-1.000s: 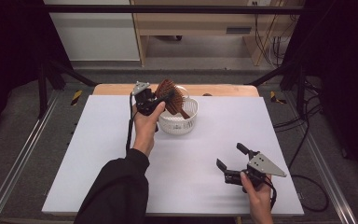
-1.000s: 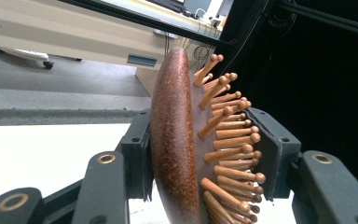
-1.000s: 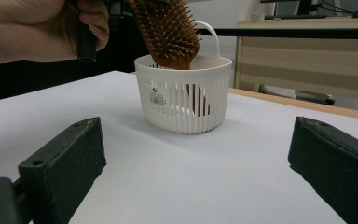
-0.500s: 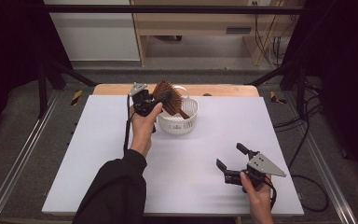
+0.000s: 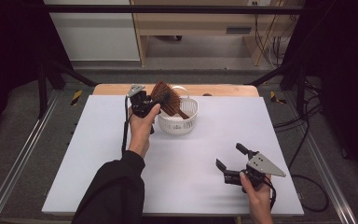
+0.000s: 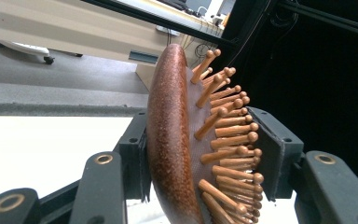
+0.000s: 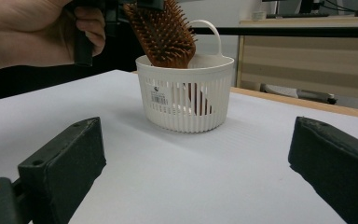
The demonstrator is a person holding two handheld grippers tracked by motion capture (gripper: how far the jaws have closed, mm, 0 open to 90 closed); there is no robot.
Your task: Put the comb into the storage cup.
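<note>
Left gripper (image 5: 154,100), upper centre of the high view, is clamping the head of a brown wooden hairbrush (image 5: 164,97); in the left gripper view one black jaw is pressing on the smooth back of the hairbrush (image 6: 170,140) and the other on the tips of its round-headed pins. The hairbrush is leaning tilted, its head rising above the rim and its handle reaching down inside a white slatted basket (image 5: 182,121). In the right gripper view, upper centre, the hairbrush (image 7: 165,32) is showing above the basket (image 7: 186,95), with its handle visible through the slats, and the person's left hand (image 7: 32,32) is gripping its tool at upper left. The basket is standing on the far middle part of a white table (image 5: 98,158). Right gripper (image 5: 233,163), lower right of the high view and well apart from the basket, is resting low over the table with jaws spread wide and nothing between them.
</note>
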